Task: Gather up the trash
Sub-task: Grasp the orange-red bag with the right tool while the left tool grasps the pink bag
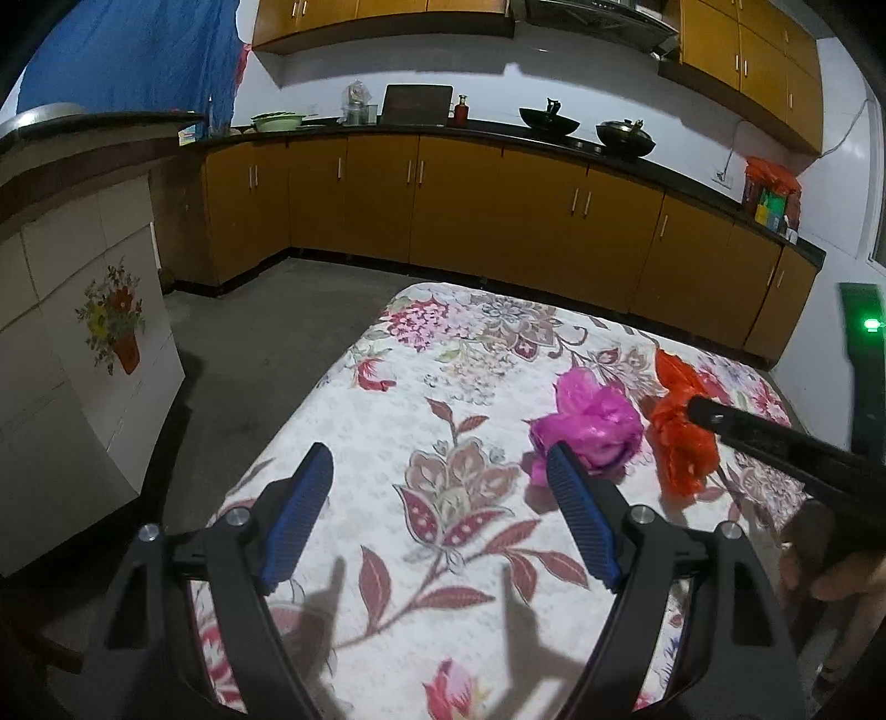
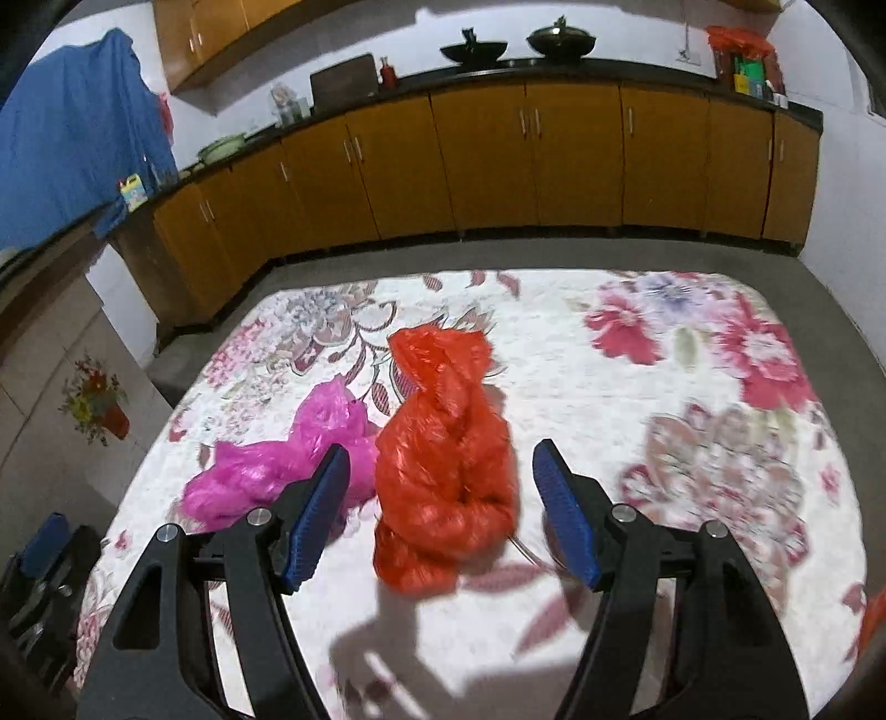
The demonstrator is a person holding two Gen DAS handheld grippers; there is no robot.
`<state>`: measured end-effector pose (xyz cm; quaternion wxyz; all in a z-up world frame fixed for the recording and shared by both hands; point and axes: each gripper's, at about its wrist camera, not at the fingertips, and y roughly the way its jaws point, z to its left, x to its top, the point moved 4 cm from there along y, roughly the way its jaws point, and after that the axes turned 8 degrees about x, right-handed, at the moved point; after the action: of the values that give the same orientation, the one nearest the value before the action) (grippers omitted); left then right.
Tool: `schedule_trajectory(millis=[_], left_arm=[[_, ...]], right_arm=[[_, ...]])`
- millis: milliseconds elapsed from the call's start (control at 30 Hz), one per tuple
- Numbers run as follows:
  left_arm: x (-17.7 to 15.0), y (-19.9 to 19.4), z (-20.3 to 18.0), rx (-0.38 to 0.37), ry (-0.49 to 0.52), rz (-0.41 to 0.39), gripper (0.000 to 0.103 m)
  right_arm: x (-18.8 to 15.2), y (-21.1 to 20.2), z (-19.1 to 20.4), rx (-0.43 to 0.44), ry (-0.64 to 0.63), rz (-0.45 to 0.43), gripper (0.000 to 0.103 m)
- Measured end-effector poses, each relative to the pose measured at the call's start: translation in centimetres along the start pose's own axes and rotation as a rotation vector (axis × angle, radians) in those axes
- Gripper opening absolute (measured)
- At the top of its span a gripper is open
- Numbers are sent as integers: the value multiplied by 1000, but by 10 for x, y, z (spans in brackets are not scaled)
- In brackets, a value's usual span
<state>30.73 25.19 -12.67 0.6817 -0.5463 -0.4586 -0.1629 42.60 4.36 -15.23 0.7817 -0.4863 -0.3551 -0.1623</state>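
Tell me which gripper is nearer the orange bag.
Right. The right gripper hangs open with the orange bag between its jaws. The left gripper is off to the bag's left, nearer the pink bag.

red bag [image 2: 443,471] between spread right tongs [image 2: 443,512], pink bag [image 2: 288,459] alongside

— What did the kitchen look like from where you stood?

— Amber-brown base cabinets [image 1: 459,205] ran in an L under a black countertop [image 1: 387,132], with matching wall cabinets [image 1: 753,50] above white walls [image 1: 421,72]. Two dark woks [image 1: 548,119] sat on the counter.

— And the floor?

— Grey concrete floor [image 1: 266,343], bare. A table under a floral cloth [image 2: 598,354] stood in the middle. To the left, a blue sheet [image 2: 72,133] hung, and a pale tiled counter [image 1: 83,310] carried a painted flowerpot.
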Motion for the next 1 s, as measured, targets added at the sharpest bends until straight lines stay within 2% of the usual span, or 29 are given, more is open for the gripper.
schedule_trajectory(millis=[167,200,300,400,500,600,700,733,767,800,1000], left_arm=[[5,8,-4,-18,3,3,78],[6,10,-6,-27,1,7,78],[9,15,-18,-57,9,16,78],[12,21,-39,-103,30,26,80],[16,28,-64,-144,68,25,87],[19,43,-86,-141,126,35,87],[19,62,-103,-141,168,83,87],[19,67,-107,-142,180,99,84],[15,75,-113,-142,202,129,75],[10,82,-116,-145,214,158,70],[8,75,-119,-166,211,161,53]], right_arm=[[-6,26,0,-32,-41,80,67],[-8,28,-2,-30,-42,93,53],[-13,20,-14,-16,-21,102,45],[-19,-4,-31,-31,-23,73,43],[-31,-36,-55,-48,-2,55,43],[-49,-70,-80,-70,30,48,43],[-61,-92,-94,-82,56,42,43],[-64,-100,-97,-86,64,38,43],[-67,-106,-100,-90,68,33,43],[-70,-115,-103,-94,71,25,43],[-76,-152,-114,-100,83,-17,43]])
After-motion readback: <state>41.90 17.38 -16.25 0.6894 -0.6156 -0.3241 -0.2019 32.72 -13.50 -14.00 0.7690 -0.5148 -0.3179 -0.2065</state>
